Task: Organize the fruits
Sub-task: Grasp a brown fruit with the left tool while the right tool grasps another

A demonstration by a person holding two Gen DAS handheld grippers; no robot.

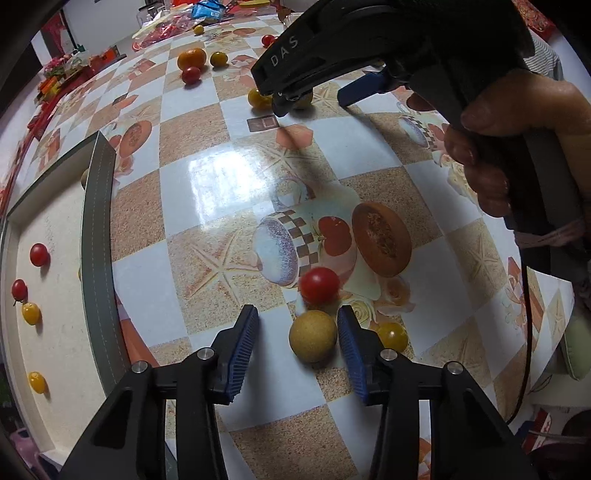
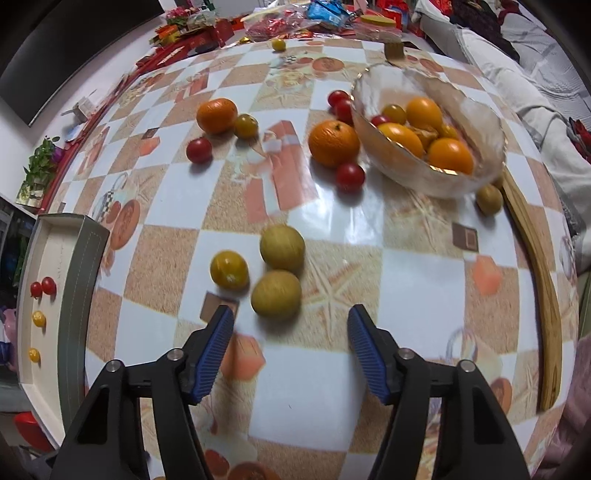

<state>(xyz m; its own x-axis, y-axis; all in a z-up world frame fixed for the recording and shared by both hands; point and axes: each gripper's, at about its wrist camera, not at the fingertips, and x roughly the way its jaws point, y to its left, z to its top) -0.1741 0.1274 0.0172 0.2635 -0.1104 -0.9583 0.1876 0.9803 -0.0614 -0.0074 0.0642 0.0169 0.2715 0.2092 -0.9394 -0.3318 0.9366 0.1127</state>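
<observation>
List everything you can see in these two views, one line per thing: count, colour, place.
Table: one, checked orange and white cloth.
Tray: one, grey walls, white inside, table's left edge.
Tray tomatoes: four seen, two red, two yellow.
Bowl: one, clear glass, right side, part full of fruit.
Loose oranges: two, orange, left of bowl.
Tan fruits: three in right view; another between left fingers.
Loose tomatoes: several, red and yellow, scattered.
Wooden stick: one, light brown, right edge.
Clutter: packets, mostly red, far edge.
Left gripper: black, blue fingers, open.
Right gripper: same, open, in a hand.
</observation>
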